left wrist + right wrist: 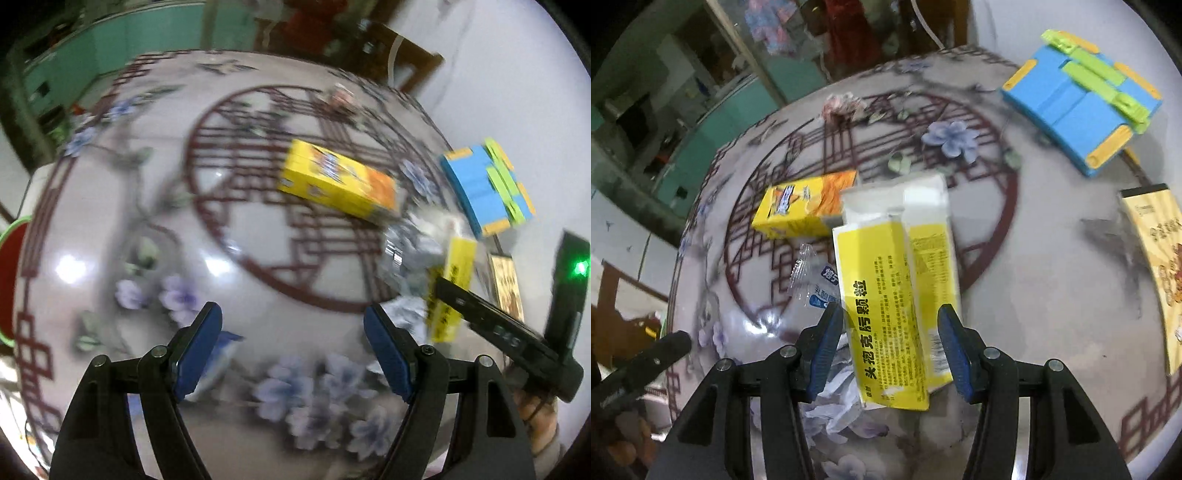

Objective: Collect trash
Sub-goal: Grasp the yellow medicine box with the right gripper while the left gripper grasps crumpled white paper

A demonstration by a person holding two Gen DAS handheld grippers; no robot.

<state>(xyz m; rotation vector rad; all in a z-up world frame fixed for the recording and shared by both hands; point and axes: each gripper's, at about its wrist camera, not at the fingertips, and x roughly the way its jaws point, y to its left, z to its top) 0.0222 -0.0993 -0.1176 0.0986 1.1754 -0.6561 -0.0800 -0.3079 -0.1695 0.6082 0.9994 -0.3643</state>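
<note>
A: How far along is the collecting?

B: Barely started, by the look of it. The right gripper (891, 347) pinches the yellow medicine box (886, 306) in its jaws above the worktop (1052, 258); the left gripper (293, 347) hangs spread and empty.

A: What remains?

B: The yellow snack box (805, 210), a clear wrapper (812, 288) and crumpled paper (834, 402). No bin is in view, and the left view is blurred.

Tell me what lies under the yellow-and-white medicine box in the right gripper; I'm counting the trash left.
Below the medicine box show crumpled white paper and a clear plastic wrapper on the table. Whatever lies directly beneath the box is covered.
</note>
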